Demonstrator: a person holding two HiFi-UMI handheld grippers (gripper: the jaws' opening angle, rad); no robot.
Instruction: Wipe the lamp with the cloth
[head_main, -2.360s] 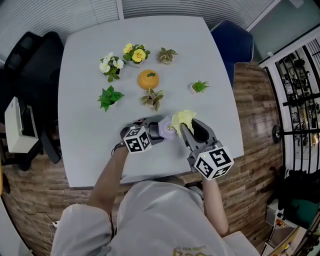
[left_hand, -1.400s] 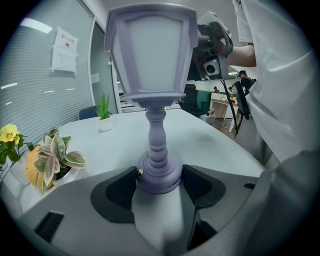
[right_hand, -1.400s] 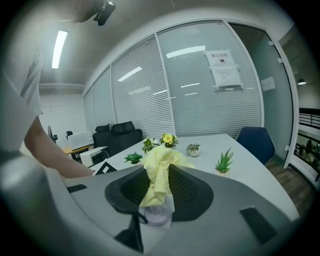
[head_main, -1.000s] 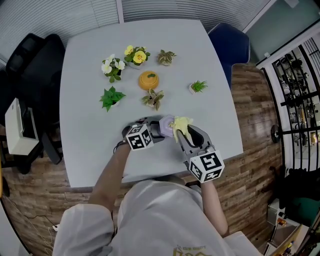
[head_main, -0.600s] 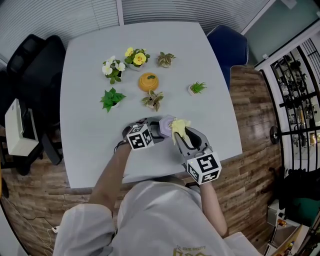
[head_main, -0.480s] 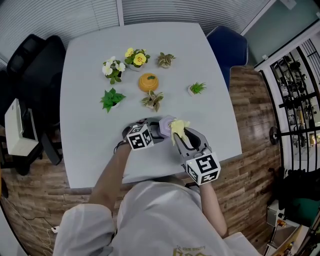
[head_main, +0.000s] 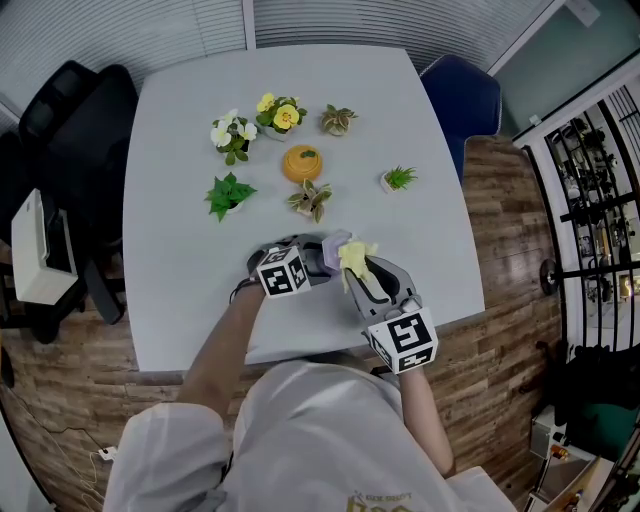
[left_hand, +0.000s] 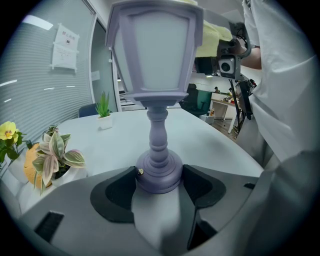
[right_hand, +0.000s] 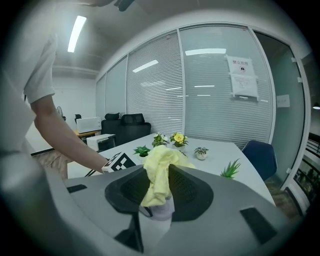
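Head view – lilac lantern lamp (head_main: 333, 250) over near edge of grey surface (head_main: 180, 150), yellow cloth (head_main: 356, 256) at its top. Left gripper (head_main: 318, 258) view – fingers (left_hand: 112, 192) closed on lamp base, lamp upright. Right gripper (head_main: 352, 278) view – fingers (right_hand: 190, 187) clamped on cloth.

The right tool (right_hand: 159, 195) pinches a yellow cloth (right_hand: 160, 170) between its jaws, draped over a lilac lamp (right_hand: 163, 211); potted plants (right_hand: 175, 139) stand on the table (right_hand: 220, 148) beyond.
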